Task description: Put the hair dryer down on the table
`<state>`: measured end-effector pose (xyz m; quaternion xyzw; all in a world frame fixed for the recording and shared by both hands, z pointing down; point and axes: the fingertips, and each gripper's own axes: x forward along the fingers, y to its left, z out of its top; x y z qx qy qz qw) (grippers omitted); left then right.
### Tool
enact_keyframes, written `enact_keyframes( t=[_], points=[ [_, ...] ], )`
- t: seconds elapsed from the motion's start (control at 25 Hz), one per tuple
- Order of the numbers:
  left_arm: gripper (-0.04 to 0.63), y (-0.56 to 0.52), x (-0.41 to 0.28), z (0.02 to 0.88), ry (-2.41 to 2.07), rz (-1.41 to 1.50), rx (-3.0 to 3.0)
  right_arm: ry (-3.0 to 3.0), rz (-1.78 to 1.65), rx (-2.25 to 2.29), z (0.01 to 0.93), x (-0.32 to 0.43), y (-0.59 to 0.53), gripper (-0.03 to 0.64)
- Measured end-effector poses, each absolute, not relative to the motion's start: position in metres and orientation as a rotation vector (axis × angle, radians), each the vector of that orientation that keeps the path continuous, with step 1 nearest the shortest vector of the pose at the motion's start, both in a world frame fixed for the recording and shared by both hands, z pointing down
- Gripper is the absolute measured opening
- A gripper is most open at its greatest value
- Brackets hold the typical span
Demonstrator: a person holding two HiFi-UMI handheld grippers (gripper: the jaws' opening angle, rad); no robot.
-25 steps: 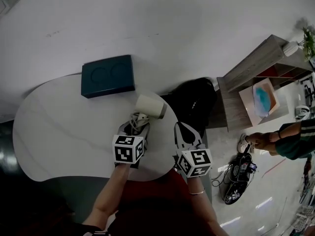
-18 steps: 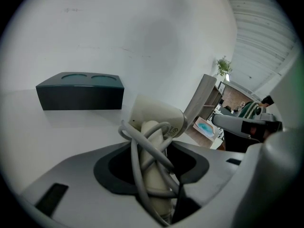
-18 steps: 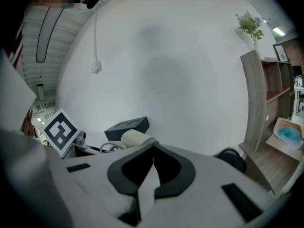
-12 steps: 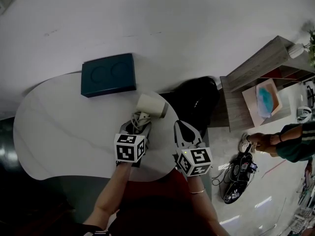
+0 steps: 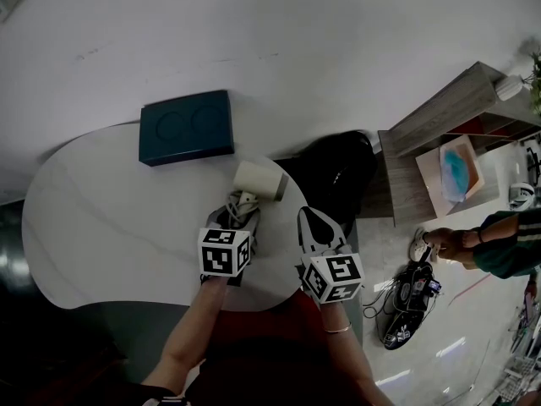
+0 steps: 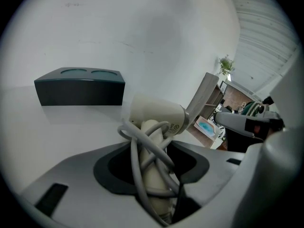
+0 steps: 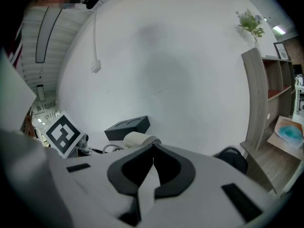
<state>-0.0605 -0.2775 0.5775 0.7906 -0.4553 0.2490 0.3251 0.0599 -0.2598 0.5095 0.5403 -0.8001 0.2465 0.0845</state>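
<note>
Hair dryer (image 5: 258,180), cream-coloured, sits in the middle of the head view, over the right part of the white table (image 5: 110,218) and close to its right edge. Whether its barrel touches the tabletop cannot be told. The left gripper (image 5: 239,216) is clamped on the dryer's handle. In the left gripper view the 2 jaws close on that handle from either side, with the grey cord (image 6: 137,151) wound in loops around it, and the barrel points toward the upper right of the frame. The right gripper (image 5: 304,216) hangs just to the right of the left one, at the table's edge. Its jaws are together, tips meeting, with nothing between them in the right gripper view. A dark teal box (image 5: 186,128) lies on the table in the upper left of the frame, apart from the dryer. A black bag (image 5: 334,172) sits on the floor beyond the table's right edge, beside a wooden shelf (image 5: 439,125).
</note>
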Motion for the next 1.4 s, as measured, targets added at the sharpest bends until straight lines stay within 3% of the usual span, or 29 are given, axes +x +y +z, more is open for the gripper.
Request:
enact_keyframes(
  t=[0.6,0.92,1.4],
  points=[
    [0.216,-0.277,-0.06,0.579,-1.209,0.728,2.11,-2.395,0.739,1.594,0.51,0.053,-0.252,0.015],
    [0.272,-0.278,-0.064,0.578,-1.223,0.71,2.097,-2.405,0.729,1.595,0.505,0.05,-0.248,0.015],
    [0.282,-0.265,-0.07,0.56,-1.241,0.69,2.139,-2.398,0.717,1.609,0.501,0.046,-0.234,0.015]
  ],
)
